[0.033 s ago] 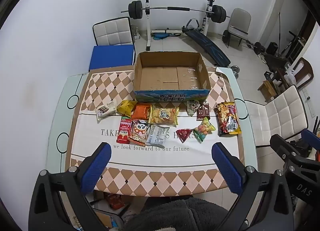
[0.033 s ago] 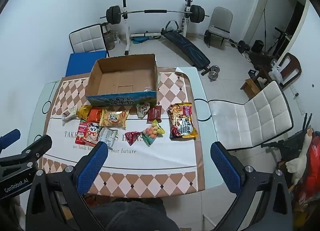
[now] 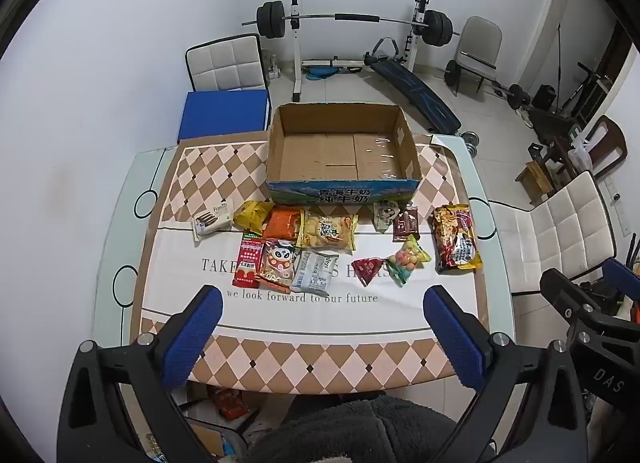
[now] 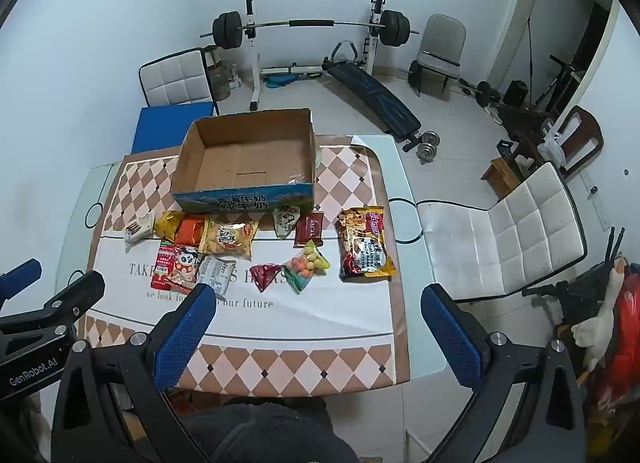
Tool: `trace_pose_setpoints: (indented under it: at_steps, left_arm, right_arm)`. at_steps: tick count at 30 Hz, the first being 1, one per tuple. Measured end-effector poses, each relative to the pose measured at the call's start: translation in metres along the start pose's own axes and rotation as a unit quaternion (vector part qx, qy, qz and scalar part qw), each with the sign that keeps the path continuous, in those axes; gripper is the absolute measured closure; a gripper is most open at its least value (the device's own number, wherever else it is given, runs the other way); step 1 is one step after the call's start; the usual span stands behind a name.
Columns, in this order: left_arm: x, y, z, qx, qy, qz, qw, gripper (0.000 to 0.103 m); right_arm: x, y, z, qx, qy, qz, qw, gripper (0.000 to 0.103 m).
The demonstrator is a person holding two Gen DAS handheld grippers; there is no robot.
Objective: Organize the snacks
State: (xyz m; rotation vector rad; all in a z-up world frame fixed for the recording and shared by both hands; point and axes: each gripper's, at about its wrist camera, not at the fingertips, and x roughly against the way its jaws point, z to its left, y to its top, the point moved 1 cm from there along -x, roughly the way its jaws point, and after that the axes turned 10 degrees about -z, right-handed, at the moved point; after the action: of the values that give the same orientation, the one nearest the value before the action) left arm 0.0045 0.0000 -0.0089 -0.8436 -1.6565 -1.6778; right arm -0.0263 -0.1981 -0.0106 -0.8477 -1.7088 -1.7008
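An empty cardboard box (image 3: 344, 193) (image 4: 244, 201) with a blue front wall stands at the far middle of the table. Several snack packets lie in front of it: a white biscuit pack (image 3: 212, 219), a yellow chip bag (image 3: 330, 231) (image 4: 228, 239), a panda packet (image 3: 278, 261), a red triangle pack (image 3: 368, 269) (image 4: 266, 275), a bag of coloured balls (image 3: 408, 259) (image 4: 306, 265) and a large noodle bag (image 3: 456, 239) (image 4: 362, 243). My left gripper (image 3: 322, 295) hovers open above the table's near side. My right gripper (image 4: 317, 291) is open beside it, further right. Neither holds anything.
A checked cloth (image 3: 320, 359) covers the glass table. A white padded chair (image 3: 560, 231) (image 4: 500, 231) stands close to the right edge, a blue-seated chair (image 3: 224, 111) behind the table. A barbell rack (image 3: 352, 19) and bench lie beyond. A dark fleecy garment (image 3: 360, 431) fills the bottom.
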Motion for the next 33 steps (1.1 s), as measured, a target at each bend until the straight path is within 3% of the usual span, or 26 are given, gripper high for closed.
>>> trace_pose_setpoints:
  at_steps: [33]
  left_arm:
    - [0.011, 0.009, -0.008, 0.006, -0.004, -0.006, 1.0, 0.0]
  right_arm:
    - [0.003, 0.004, -0.002, -0.003, 0.004, -0.001, 1.0, 0.0]
